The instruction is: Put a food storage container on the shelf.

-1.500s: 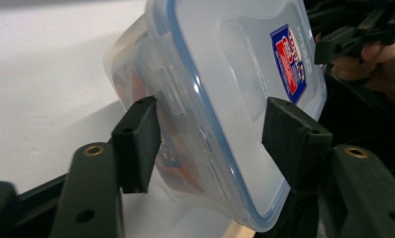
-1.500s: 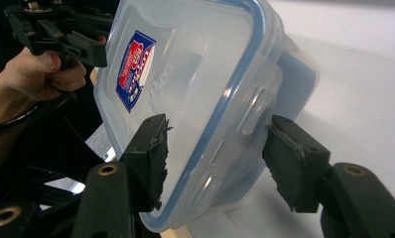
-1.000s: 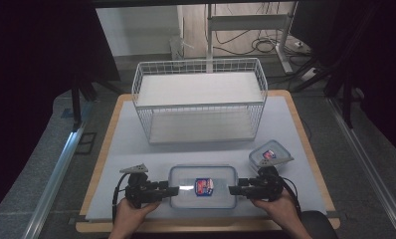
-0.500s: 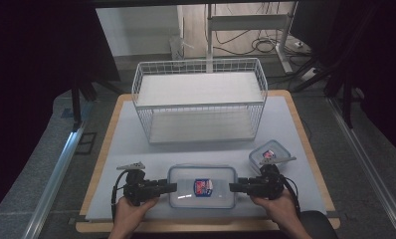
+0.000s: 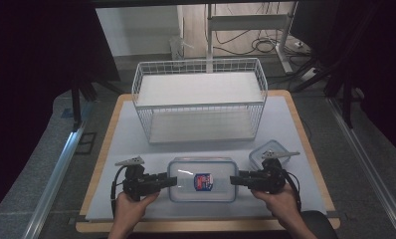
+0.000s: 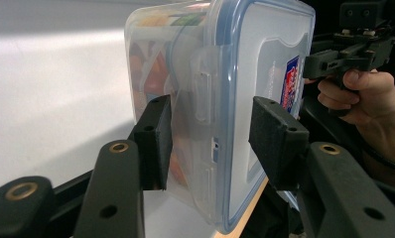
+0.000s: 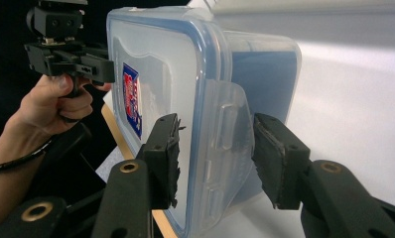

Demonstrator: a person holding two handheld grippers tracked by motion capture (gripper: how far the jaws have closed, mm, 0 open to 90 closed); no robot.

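At the worktop's (image 5: 136,124) near edge: lidded container (image 5: 202,179) pinched from both ends.
Left gripper (image 5: 169,180) and right gripper (image 5: 234,180) have just been closing, each straddling a side latch (image 6: 204,94), apparently for a balanced two-handed lift; firm pad contact unclear. Wire basket (image 5: 201,99) waits behind.

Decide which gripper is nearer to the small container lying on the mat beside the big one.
Right. The right gripper is just below and beside the small container; the left gripper sits past the big container's far end.
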